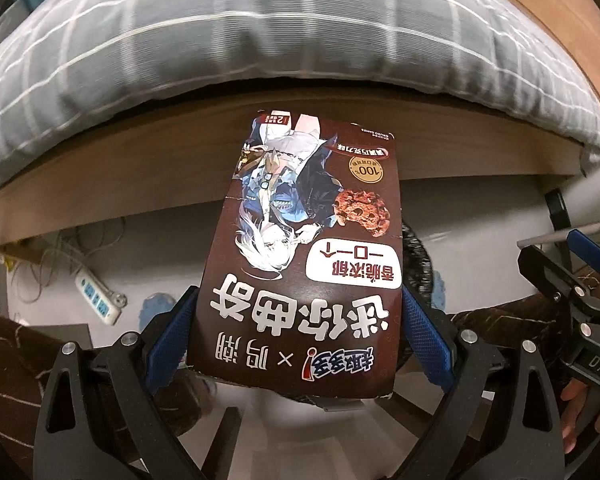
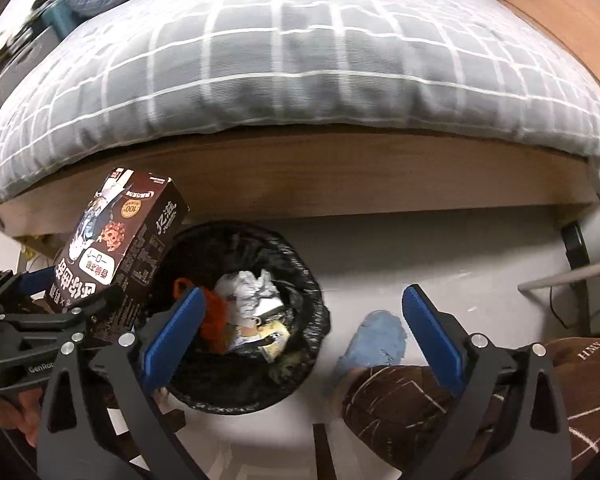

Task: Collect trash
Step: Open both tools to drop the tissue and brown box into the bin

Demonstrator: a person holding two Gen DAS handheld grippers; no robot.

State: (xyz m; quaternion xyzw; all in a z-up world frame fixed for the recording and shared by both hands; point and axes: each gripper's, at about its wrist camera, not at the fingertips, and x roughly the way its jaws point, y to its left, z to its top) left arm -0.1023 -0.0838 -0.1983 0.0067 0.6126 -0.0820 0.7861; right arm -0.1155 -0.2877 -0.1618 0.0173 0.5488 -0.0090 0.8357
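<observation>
Left gripper (image 1: 300,328): blue pads clamped on both sides of brown cookie box (image 1: 312,248)
Box held beside black-lined trash bin (image 2: 240,316); right gripper (image 2: 300,332) spread wide and empty above the bin

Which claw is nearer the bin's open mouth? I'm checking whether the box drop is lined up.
Right. The right claw hangs open and empty directly above the bin; the left claw, shut on the cookie box, is beside the rim.
</observation>
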